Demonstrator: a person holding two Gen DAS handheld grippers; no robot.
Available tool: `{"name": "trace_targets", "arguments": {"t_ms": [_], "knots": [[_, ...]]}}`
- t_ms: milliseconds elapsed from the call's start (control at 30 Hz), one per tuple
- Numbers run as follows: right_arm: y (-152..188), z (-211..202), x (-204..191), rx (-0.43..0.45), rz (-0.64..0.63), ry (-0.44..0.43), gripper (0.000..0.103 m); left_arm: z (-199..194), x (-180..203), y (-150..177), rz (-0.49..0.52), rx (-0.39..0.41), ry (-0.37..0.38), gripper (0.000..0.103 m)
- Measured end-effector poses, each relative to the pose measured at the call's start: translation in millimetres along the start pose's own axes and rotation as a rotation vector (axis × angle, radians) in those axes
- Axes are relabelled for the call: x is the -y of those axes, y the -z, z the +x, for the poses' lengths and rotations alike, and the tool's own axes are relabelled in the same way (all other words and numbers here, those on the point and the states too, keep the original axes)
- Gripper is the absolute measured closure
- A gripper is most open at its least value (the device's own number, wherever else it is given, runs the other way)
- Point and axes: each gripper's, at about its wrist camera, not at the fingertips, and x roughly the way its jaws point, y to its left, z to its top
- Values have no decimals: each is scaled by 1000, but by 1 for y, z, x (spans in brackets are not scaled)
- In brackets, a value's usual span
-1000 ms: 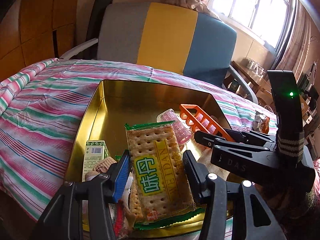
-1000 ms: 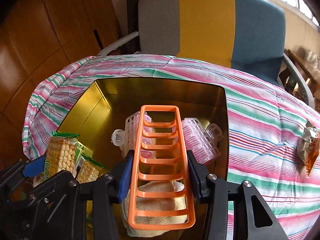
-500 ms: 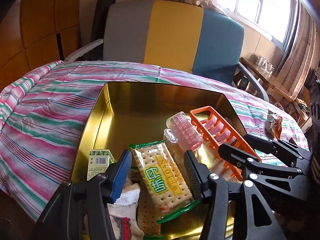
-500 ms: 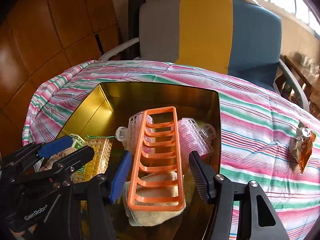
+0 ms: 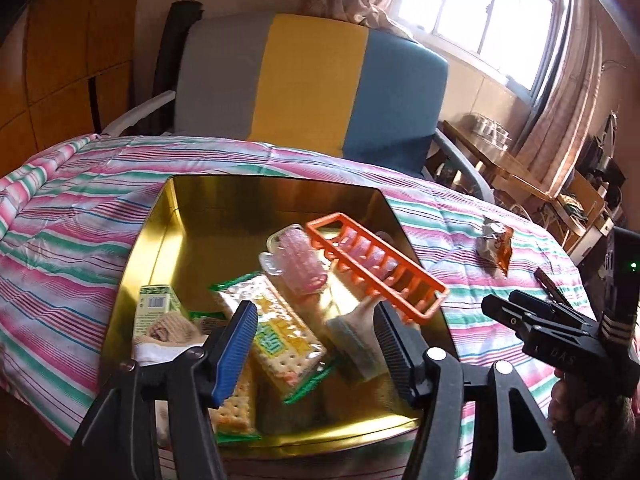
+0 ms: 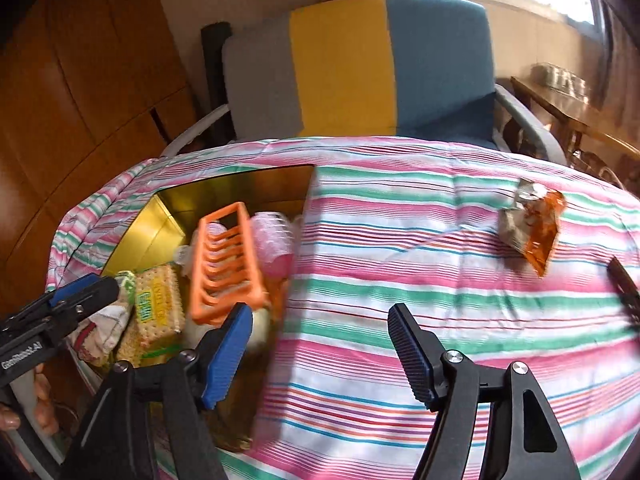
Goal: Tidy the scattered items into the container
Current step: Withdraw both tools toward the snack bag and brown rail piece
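Note:
A gold tin (image 5: 240, 220) sits on the striped blanket (image 5: 72, 248). In it lie a cracker packet (image 5: 280, 340), an orange rack (image 5: 376, 264), pink hair rollers (image 5: 296, 260), a green carton (image 5: 156, 308) and a cloth (image 5: 168, 328). My left gripper (image 5: 314, 312) hovers over the tin's near end with its jaws opening; the crackers lie below, untouched by the pads. My right gripper (image 6: 320, 316) is over the blanket just right of the tin (image 6: 160, 220), jaws opening, nothing between them. An orange snack packet (image 6: 532, 228) lies loose on the blanket to the right.
A dark flat object (image 6: 624, 292) lies at the blanket's right edge. A grey, yellow and blue armchair (image 5: 312, 84) stands behind the bed, wooden panels to the left, a window and a cluttered side table (image 5: 520, 168) to the right.
Both grippers opened and let go: the cracker packet and the orange rack now lie in the tin. My right gripper swung right over the blanket; my left drew back a little.

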Motion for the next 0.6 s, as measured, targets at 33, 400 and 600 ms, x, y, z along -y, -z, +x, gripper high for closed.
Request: {"name": "trace_targets", "arguments": {"t_ms": [33, 400, 600], "knots": [[3, -5, 16, 4, 24, 25, 31, 1, 10, 0, 17, -7, 20, 41], [46, -72, 213, 34, 327, 306, 29, 40, 136, -11, 205, -125, 176, 38], [60, -92, 272, 51, 391, 352, 23, 77, 200, -24, 277, -194, 221, 37]]}}
